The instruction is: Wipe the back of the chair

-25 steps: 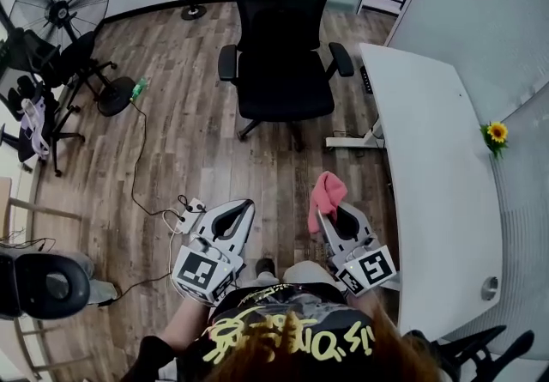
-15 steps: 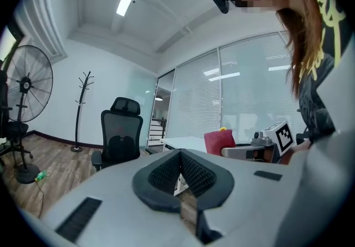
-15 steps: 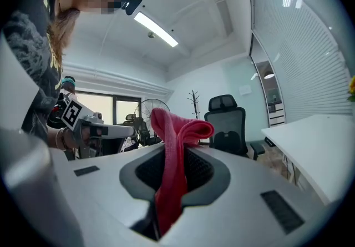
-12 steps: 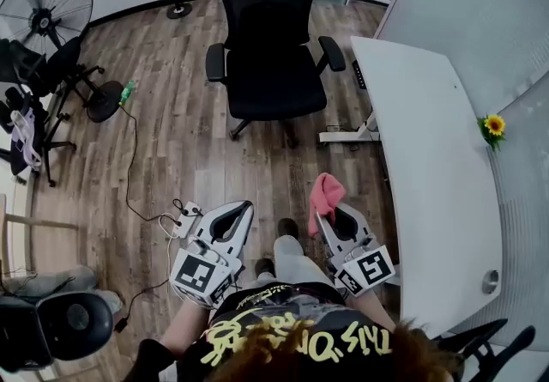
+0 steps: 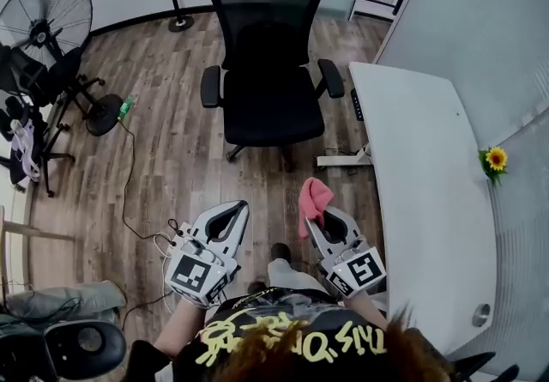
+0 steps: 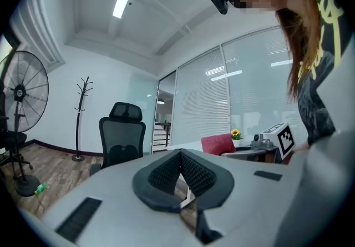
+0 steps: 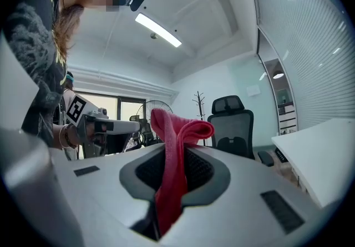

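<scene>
Both tongs are held side by side in front of the person, well apart from the chair.

The right tongs [image 5: 317, 219] are clamped on a pink folded cloth [image 5: 314, 198]. In the right gripper view the cloth runs down between the ribbed pads and stands up above the jaw tips as a loop. The left tongs [image 6: 180, 155] are closed tip to tip with nothing between them. The black mesh-backed office chair with armrests and headrest [image 5: 266, 63] stands on the wood-plank floor [image 5: 171, 148], beyond both tongs. Its seat is turned toward the person and its backrest is on the far side. Neither tool touches it. A white curved worktop [image 5: 429, 200] lies to the right of the chair, and a black pedestal fan [image 5: 47, 15] stands at far left.
</scene>
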Demonstrator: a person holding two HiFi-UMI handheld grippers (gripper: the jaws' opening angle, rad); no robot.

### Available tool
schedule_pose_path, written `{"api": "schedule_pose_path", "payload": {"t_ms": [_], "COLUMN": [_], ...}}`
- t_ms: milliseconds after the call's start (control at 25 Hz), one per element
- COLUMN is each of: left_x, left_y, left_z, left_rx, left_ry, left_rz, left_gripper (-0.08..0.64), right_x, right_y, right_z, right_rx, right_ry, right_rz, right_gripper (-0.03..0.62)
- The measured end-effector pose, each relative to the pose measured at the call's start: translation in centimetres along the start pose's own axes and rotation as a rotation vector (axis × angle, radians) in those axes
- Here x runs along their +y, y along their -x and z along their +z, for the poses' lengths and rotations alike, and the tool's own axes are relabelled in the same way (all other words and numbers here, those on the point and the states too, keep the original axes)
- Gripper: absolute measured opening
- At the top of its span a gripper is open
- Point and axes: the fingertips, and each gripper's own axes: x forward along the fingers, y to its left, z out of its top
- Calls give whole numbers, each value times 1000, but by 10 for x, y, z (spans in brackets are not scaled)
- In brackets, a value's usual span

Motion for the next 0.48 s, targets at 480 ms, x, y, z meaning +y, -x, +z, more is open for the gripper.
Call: {"api": "schedule_pose_path", "payload": {"t_ms": [480], "left_x": [17], "left_y": [-88], "left_z": [26], "left_rx": [-4], "left_ry": [-34], "left_rz": [66], "left_gripper": [-11], "right_x": [-85], "right_y": [-34], "right_z": [18], "right_rx": [-25], "right_ry": [0], "right_rz": [55], "right_gripper": [61]}}
